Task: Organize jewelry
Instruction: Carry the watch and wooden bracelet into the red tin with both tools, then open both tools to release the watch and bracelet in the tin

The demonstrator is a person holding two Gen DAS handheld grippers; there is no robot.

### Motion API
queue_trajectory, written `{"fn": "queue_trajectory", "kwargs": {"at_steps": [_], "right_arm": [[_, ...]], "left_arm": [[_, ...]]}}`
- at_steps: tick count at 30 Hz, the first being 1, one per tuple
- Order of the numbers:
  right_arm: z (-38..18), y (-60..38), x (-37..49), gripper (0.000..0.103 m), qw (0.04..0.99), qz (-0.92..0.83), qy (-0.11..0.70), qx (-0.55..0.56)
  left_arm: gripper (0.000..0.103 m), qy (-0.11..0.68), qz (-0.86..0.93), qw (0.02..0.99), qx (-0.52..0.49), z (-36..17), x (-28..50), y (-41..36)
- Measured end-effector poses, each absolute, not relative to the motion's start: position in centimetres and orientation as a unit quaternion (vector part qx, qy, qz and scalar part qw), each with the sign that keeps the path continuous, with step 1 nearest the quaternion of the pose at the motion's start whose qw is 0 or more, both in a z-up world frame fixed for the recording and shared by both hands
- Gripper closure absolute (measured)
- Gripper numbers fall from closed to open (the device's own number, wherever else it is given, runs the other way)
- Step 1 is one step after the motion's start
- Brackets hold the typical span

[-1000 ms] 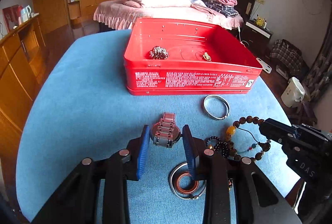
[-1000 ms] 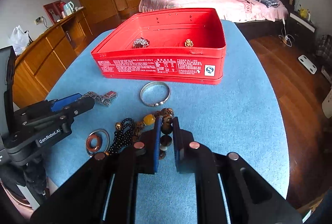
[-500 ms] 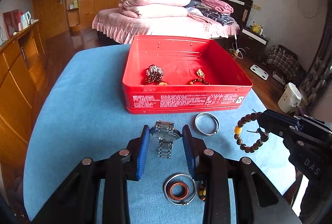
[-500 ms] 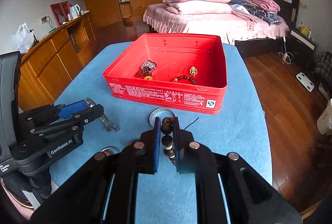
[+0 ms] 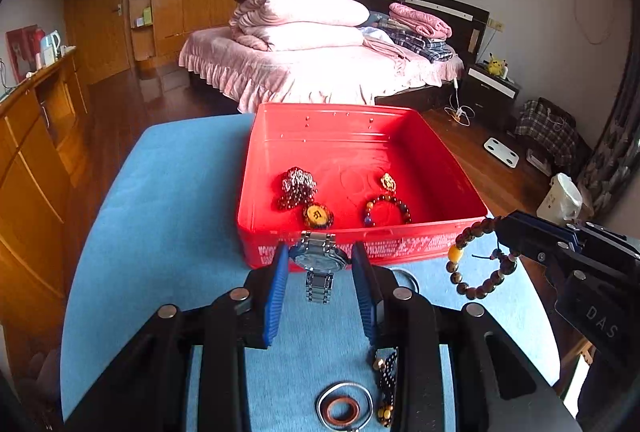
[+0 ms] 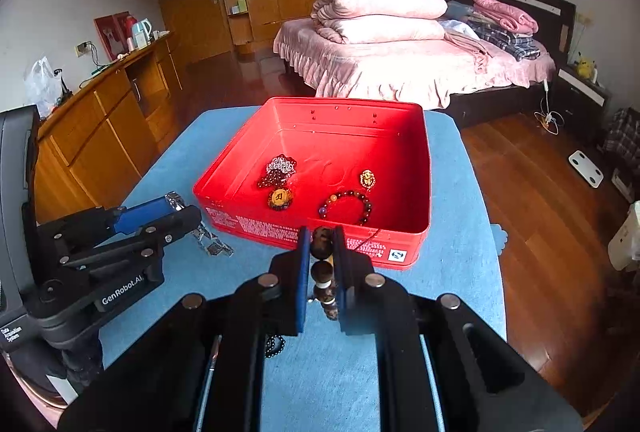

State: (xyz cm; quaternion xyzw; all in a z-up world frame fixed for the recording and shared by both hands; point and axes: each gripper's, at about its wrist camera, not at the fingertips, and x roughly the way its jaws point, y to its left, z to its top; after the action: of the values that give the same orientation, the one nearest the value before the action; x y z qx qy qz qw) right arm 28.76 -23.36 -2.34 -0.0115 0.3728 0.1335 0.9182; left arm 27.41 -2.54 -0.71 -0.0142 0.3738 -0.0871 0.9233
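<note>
In the left wrist view my left gripper (image 5: 318,264) is shut on a silver watch (image 5: 318,258), whose strap hangs down above the blue table. My right gripper (image 6: 322,248) is shut on a brown wooden bead bracelet (image 6: 322,272); from the left wrist view the bracelet (image 5: 476,266) dangles off its tips (image 5: 500,228). Both hang just before the near wall of the open red tin (image 5: 360,248). Inside lie a dark bead cluster (image 5: 298,185), an amber pendant (image 5: 318,216), a bead bracelet (image 5: 386,209) and a gold piece (image 5: 388,181).
On the blue tablecloth near me lie a silver bangle (image 5: 406,278), a metal ring around a copper ring (image 5: 344,408) and a black bead string (image 5: 386,380). A wooden sideboard (image 6: 100,119) stands left of the table, and a bed (image 6: 400,63) behind it.
Both grippers have risen off the table and come closer to the red tin, the left lifting the watch and the right lifting the wooden bead bracelet.
</note>
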Motion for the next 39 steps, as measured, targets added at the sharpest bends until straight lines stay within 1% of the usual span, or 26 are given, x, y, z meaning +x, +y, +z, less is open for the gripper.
{"fn": "queue_trajectory", "kwargs": {"at_steps": [11,16,23,36,39], "right_arm": [[0.9,-23.1,32.3,0.093,0.925,0.137,0.353,-0.008],[1.3,-23.0,35.1,0.093,0.926,0.134,0.354,-0.004],[-0.3,-22.8,39.0,0.093,0.920,0.130,0.370,0.000],[-5.0,-22.0,44.7,0.093,0.903,0.140,0.405,0.022],[-6.0,-22.3,46.3,0.090,0.900,0.123,0.418,0.018]], "left_arm": [[0.071,0.364,-0.089,0.927,-0.022,1.5,31.5,-3.0],[0.071,0.363,-0.090,0.927,-0.027,2.0,34.5,-3.4],[0.071,0.366,-0.097,0.925,-0.035,1.6,37.9,-4.0],[0.071,0.405,-0.083,0.910,-0.032,-2.9,43.3,-4.5],[0.071,0.420,-0.084,0.903,-0.031,-3.9,44.4,-4.6]]}}
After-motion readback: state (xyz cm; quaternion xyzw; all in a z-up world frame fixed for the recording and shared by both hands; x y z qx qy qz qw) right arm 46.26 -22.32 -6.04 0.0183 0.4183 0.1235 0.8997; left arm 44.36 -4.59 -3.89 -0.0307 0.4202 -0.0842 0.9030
